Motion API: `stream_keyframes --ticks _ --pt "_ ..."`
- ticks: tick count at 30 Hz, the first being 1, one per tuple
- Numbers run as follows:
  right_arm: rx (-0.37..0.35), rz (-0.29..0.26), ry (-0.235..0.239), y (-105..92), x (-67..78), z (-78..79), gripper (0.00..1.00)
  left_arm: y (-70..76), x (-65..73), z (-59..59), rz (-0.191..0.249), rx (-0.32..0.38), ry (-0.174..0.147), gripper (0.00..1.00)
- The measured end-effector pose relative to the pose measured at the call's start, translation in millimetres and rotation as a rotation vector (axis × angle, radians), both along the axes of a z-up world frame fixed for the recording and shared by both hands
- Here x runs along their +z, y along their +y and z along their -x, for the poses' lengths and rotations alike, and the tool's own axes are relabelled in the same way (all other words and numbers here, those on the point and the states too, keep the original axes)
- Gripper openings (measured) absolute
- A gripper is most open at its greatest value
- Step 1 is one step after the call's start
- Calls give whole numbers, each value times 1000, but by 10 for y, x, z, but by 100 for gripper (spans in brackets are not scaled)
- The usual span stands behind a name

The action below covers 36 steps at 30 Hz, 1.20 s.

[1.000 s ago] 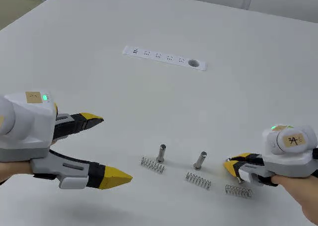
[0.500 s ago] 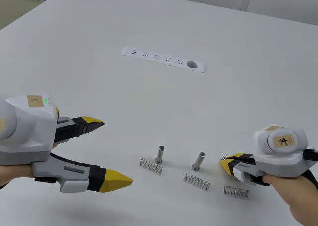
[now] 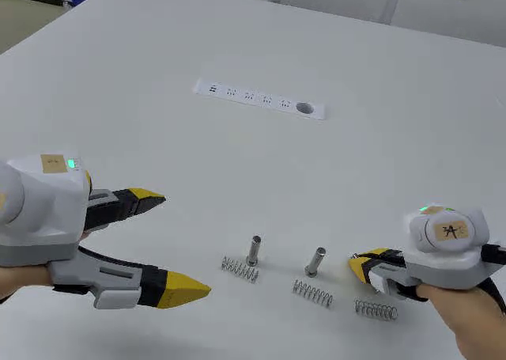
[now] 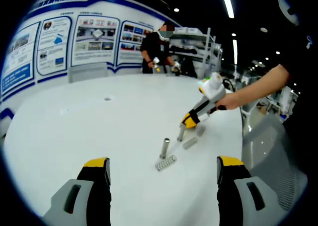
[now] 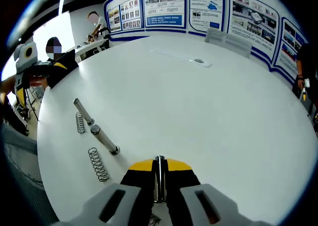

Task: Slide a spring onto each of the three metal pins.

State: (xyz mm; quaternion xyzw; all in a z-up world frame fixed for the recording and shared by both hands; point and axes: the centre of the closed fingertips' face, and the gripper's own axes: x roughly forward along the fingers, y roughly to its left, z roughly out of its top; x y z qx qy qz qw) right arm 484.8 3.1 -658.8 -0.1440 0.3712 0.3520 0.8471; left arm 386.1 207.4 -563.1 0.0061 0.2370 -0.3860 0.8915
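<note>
Left gripper [image 3: 175,242]: yellow-tipped jaws spread wide with nothing between them, held above the table [image 3: 158,75].
Right gripper [image 3: 362,263]: jaws pressed together on a pin, tips low over the table.
Held pin [image 5: 159,184]: a thin metal shaft pinched lengthwise in the slit between the right jaws.
Near pin [image 3: 315,260]: stands upright on the table just beside the right jaw tips, apart from them.
Far pin [image 3: 254,249]: upright, between the two grippers and ahead of the open left jaws.
Far spring [image 3: 239,270]: lies flat at the foot of the far pin, straight out from the gap of the left jaws.
Middle spring [image 3: 313,293]: lies flat near the near pin, not on it.
Near spring [image 3: 375,310]: lies flat close under the right jaws, on the person's side of them.
Power strip [image 3: 261,98]: white, with a row of sockets and a round button at one end, well beyond both sets of jaws. No print on it can be read.
Left sticker [image 3: 54,163]: tan, on top of the left gripper beside a green light. Its mark is too small to read.
Right sticker [image 3: 451,232]: tan, with a handwritten mark I cannot make out.
Wall boards [image 4: 54,42]: blue and white, far past the left jaws. The headings are in Chinese characters too small to read.
</note>
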Motion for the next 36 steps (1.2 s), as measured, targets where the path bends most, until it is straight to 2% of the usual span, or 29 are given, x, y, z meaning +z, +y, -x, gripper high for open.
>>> stream_keyframes --ticks 9,17,24,36 --pt "-13 -35 -24 -51 95 0 8 -63 15 17 -6 -23 -1 90" --pt "-33 -54 -45 -98 159 -3 8 -56 119 -29 8 -15 -24 90" --pt "-22 -52 -64 -132 193 24 8 -66 118 -12 0 -22 -23 90" --pt "-39 -90 -87 -183 281 49 8 -96 149 -3 -5 -29 -27 90"
